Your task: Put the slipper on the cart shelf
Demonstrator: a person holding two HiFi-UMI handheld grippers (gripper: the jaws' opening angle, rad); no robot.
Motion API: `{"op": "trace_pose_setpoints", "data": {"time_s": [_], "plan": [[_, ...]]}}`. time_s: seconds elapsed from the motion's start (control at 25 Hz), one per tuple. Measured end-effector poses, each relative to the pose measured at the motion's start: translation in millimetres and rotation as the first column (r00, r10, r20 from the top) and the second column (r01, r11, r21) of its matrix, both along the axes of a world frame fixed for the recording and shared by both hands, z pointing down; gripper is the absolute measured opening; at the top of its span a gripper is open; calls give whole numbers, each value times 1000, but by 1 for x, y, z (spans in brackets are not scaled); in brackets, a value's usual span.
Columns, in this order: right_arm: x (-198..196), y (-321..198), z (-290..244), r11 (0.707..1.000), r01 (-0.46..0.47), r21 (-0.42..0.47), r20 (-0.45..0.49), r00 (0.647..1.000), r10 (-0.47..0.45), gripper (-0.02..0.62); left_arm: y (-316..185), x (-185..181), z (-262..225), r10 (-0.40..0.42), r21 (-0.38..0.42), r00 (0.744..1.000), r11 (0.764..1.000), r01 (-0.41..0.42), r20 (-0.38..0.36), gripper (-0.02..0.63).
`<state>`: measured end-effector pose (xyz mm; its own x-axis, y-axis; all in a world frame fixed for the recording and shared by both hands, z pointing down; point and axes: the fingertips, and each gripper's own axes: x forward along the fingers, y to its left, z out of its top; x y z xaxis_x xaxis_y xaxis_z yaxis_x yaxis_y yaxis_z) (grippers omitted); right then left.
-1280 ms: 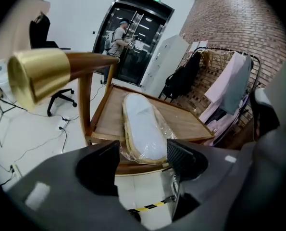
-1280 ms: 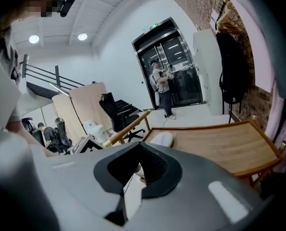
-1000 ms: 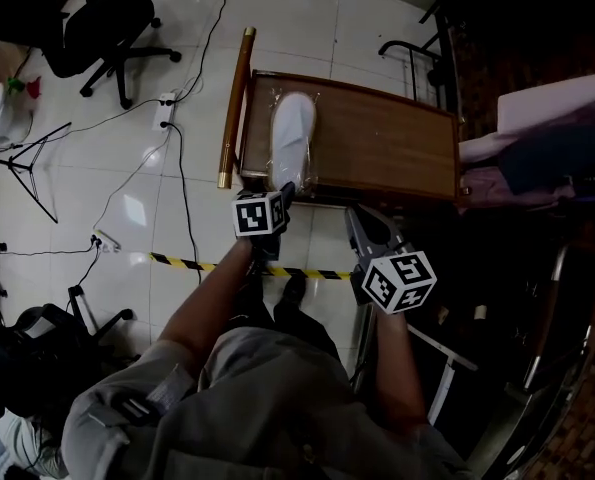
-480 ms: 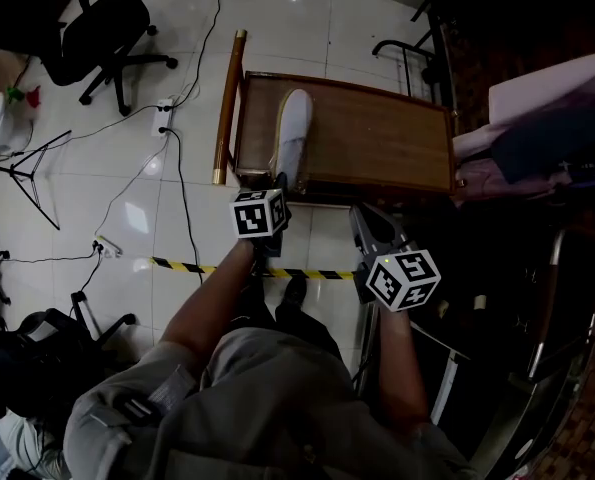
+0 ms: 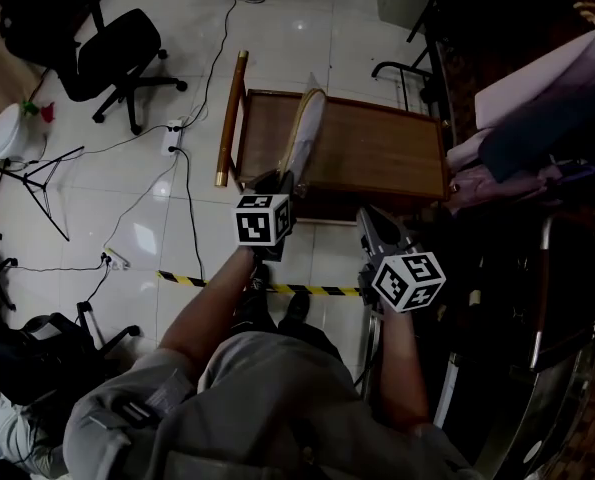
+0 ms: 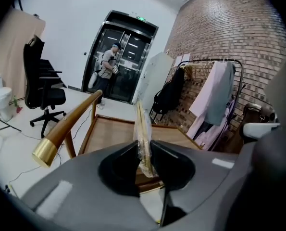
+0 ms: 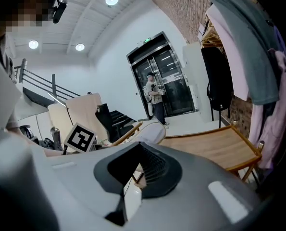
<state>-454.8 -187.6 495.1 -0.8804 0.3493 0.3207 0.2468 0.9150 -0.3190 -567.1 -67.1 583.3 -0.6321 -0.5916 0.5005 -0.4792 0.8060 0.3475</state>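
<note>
Head view: left gripper [image 5: 277, 181] closing on slipper [image 5: 305, 133] over cart shelf [image 5: 377, 153].

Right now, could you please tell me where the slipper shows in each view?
Head view: slipper upper centre, tipped on edge over the shelf's left end.
Left gripper view: slipper dead centre, rising from the closing left tongs.
Right gripper view: slipper just left of centre.
Shared landmark: the wooden shelf.
</note>
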Motion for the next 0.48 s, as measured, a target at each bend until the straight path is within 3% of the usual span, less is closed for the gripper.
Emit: {"op": "trace_pose_setpoints", "data": {"time_s": [0.48], "plan": [[37, -30, -44, 999, -21, -46, 130, 991, 27, -2, -28, 50, -87, 83, -26, 984, 996, -79, 159, 66]]}}
